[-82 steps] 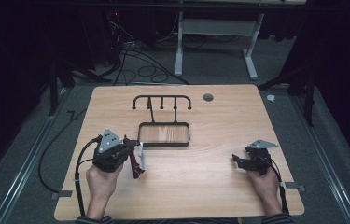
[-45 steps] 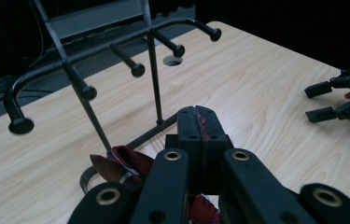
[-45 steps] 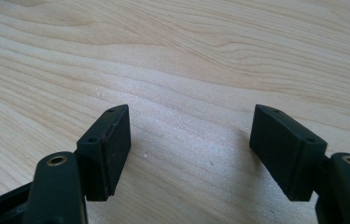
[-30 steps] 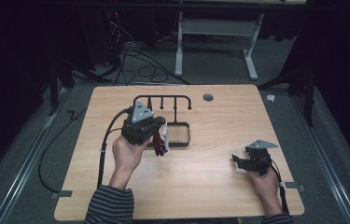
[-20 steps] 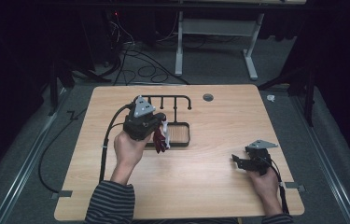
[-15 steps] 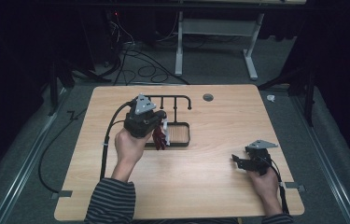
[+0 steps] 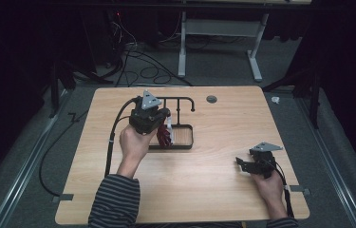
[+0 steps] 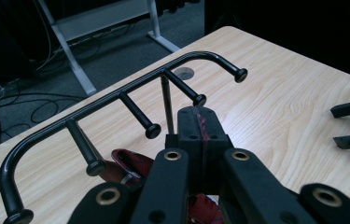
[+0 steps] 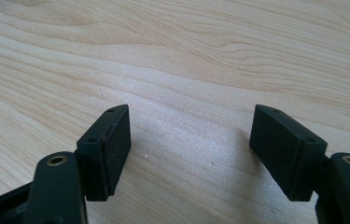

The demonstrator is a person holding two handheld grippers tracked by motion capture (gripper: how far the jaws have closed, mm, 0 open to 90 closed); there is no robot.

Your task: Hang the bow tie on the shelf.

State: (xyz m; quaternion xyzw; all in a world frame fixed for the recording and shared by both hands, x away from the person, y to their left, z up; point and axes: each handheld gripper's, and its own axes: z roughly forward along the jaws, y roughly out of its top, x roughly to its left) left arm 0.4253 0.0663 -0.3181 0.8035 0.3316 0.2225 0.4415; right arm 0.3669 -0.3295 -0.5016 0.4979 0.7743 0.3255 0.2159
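Peg rack [image 7: 174, 102]: my left tool [image 8: 199, 122] clamped on a red item [image 8: 130, 162] (kind unclear) just before its pegs. My right tool [image 9: 189, 151] gapes wide, empty, well right on the worktop [image 7: 223, 180].

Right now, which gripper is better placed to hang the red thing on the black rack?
The left gripper: it already grips the red thing at the rack. The right gripper is open, far away.

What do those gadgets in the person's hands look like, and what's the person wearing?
Both tongs are black, with two flat, blocky jaws. The left tongs and right tongs each carry a grey three-cornered plate on top and trail a black cable. The left arm wears a striped sleeve.
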